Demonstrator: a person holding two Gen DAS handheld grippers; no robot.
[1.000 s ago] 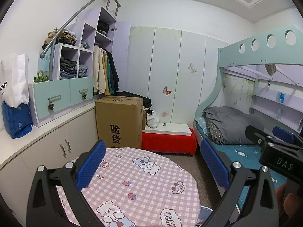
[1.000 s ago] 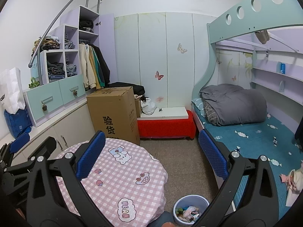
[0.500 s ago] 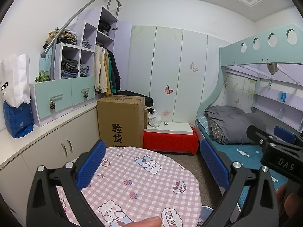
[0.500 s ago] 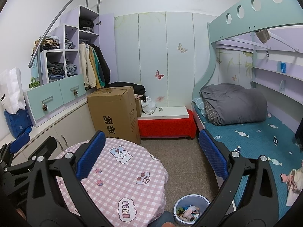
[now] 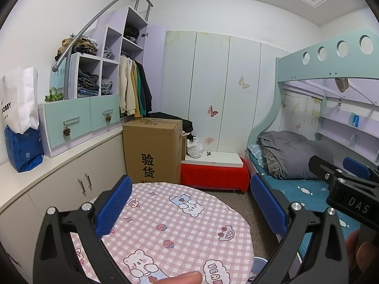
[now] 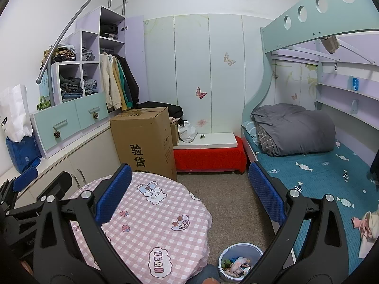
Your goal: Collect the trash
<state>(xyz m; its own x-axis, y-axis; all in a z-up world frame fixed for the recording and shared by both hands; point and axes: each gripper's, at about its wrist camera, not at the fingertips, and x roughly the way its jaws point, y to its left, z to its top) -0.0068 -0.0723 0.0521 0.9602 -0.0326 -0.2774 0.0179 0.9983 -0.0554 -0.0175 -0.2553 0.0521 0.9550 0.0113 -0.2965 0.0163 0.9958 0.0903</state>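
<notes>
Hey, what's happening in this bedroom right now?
A person holds a gripper in each hand above a round table with a pink checked cloth. The left gripper and right gripper are both open and hold nothing. A small bin on the floor beside the table already has trash in it. No trash shows on the table.

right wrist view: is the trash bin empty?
No, the bin on the floor beside the round table already holds crumpled scraps.
</notes>
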